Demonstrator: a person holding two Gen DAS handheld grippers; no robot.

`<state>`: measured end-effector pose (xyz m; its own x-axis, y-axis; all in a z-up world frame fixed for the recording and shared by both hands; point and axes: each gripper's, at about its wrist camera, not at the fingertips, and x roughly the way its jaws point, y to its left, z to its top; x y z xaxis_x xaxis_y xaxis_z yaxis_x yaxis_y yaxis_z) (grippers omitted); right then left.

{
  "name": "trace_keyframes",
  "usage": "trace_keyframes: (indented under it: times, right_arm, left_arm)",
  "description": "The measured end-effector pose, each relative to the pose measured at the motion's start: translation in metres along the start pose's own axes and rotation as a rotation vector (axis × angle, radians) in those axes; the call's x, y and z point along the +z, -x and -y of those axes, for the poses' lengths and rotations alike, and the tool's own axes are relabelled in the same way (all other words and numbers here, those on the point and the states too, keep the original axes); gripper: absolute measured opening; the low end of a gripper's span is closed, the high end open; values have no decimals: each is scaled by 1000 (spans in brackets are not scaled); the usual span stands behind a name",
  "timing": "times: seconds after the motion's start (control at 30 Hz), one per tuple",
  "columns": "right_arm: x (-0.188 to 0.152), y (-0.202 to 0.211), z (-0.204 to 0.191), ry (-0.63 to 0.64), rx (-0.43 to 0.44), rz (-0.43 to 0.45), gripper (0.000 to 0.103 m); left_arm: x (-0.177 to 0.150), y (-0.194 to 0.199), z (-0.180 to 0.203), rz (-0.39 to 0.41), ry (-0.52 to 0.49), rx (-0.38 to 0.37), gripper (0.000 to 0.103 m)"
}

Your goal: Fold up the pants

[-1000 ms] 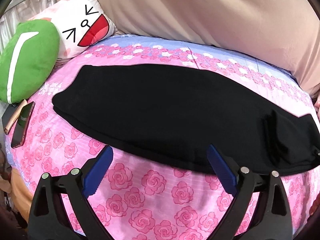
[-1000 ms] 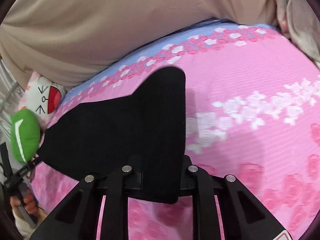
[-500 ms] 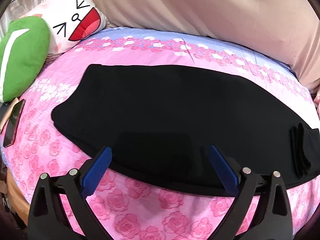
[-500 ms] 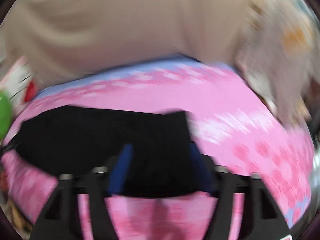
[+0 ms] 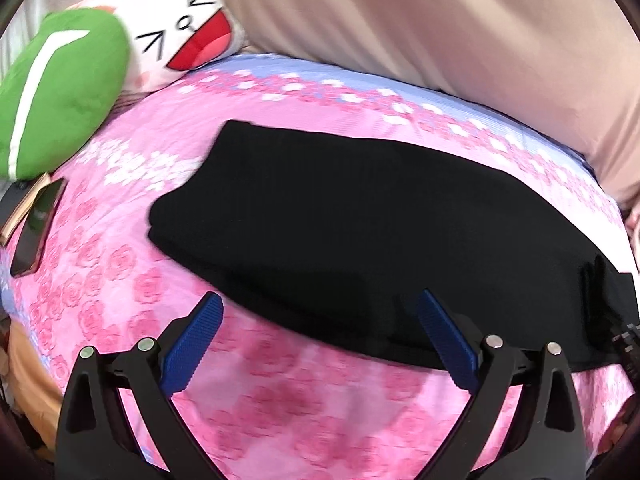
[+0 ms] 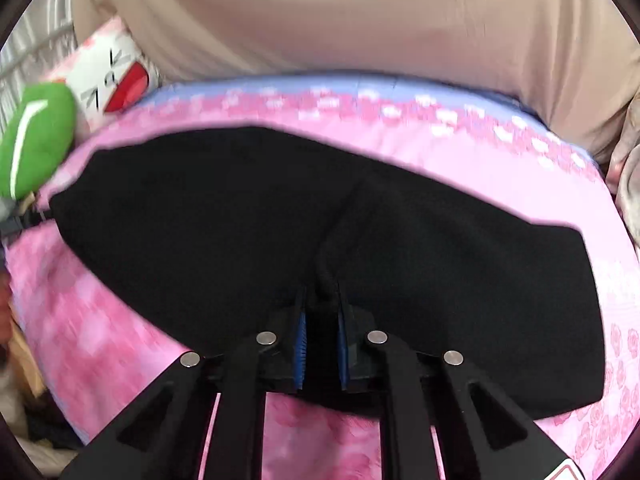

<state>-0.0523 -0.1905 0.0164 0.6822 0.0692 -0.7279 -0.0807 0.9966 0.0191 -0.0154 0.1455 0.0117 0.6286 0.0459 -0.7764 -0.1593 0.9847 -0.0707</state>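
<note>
Black pants [image 5: 360, 216] lie flat and lengthwise across a pink rose-print bed sheet [image 5: 280, 408]. My left gripper [image 5: 320, 320] is open and empty, hovering just above the pants' near edge, its blue pads [image 5: 192, 344] spread wide. In the right wrist view the pants [image 6: 240, 216] fill the middle of the frame. My right gripper [image 6: 320, 320] is shut on a pinched ridge of the pants' near edge, with the fabric bunched between the blue pads [image 6: 301, 340].
A green plush cushion [image 5: 56, 84] and a white cartoon-face pillow [image 5: 180, 28] sit at the far left. A phone [image 5: 34, 232] lies at the sheet's left edge. A beige cover [image 5: 420, 20] rises behind the bed.
My right gripper swung from the pants' end to the near edge and now pinches the fabric there. My left gripper shifted left along the near edge and stayed open.
</note>
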Motion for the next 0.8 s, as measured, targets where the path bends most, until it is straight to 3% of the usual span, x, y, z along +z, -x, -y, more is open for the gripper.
trace_keyframes:
  times: [0.13, 0.2, 0.27, 0.3, 0.33, 0.4, 0.47, 0.53, 0.6, 0.7, 0.77, 0.8]
  right_arm:
    - [39, 7, -26, -19, 81, 78, 11]
    - [49, -10, -42, 5, 117, 60, 11]
    - [46, -42, -53, 41, 129, -25, 13]
    - [38, -63, -60, 56, 111, -81, 18]
    - [34, -59, -63, 52, 102, -56, 21]
    - [34, -41, -64, 34, 127, -15, 48]
    - [35, -18, -59, 13, 128, 49, 60]
    - [37, 1, -51, 5, 99, 85, 62]
    - [38, 7, -43, -2, 56, 95, 70]
    - [31, 8, -31, -24, 12, 75, 73]
    - [25, 7, -24, -51, 15, 52, 74]
    - [21, 7, -19, -61, 11, 50, 74]
  left_arm:
    - [6, -4, -16, 6, 37, -6, 96]
    - [9, -6, -23, 2, 65, -37, 96]
    - [11, -8, -35, -13, 112, -83, 96]
    - [12, -8, -45, -22, 145, -109, 96]
    - [12, -10, -60, -35, 200, -128, 96]
    - [10, -11, -87, -36, 286, -127, 96]
    - [8, -15, -107, -26, 350, -83, 96]
    - [10, -22, -119, -30, 381, -53, 96]
    - [14, -33, -118, -45, 387, -73, 96]
    - [21, -53, -104, -66, 363, -95, 95]
    - [27, -56, -92, -28, 326, -9, 68]
    - [30, -54, -85, -17, 303, 31, 43]
